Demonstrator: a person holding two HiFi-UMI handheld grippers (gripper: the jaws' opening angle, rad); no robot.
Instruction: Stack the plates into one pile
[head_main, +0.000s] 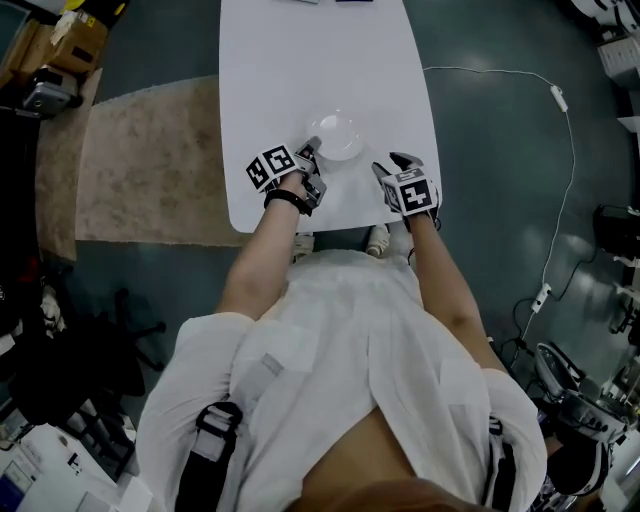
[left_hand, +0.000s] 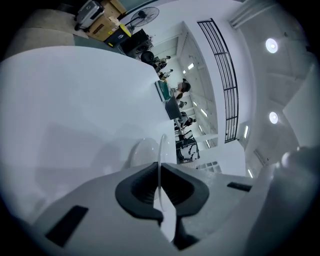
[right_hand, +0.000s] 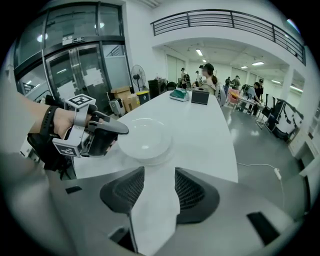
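Note:
A white plate (head_main: 340, 133) lies near the front of the white table (head_main: 300, 60). In the right gripper view a second rim shows under the plate (right_hand: 145, 140), so it seems to rest on another one. My left gripper (head_main: 312, 152) is shut on the plate's left rim. That rim (left_hand: 161, 155) runs edge-on between the black pads in the left gripper view, where the left gripper (left_hand: 160, 192) fills the bottom. The right gripper (head_main: 392, 163) stands open to the right of the plate, apart from it. Only bare table shows between the right gripper's (right_hand: 159, 187) pads.
The table's front edge (head_main: 330, 228) is close behind both grippers. A green item (right_hand: 179, 94) and a dark box (right_hand: 200, 96) sit at the table's far end. A beige rug (head_main: 150, 160) lies on the floor to the left, a white cable (head_main: 560, 100) to the right.

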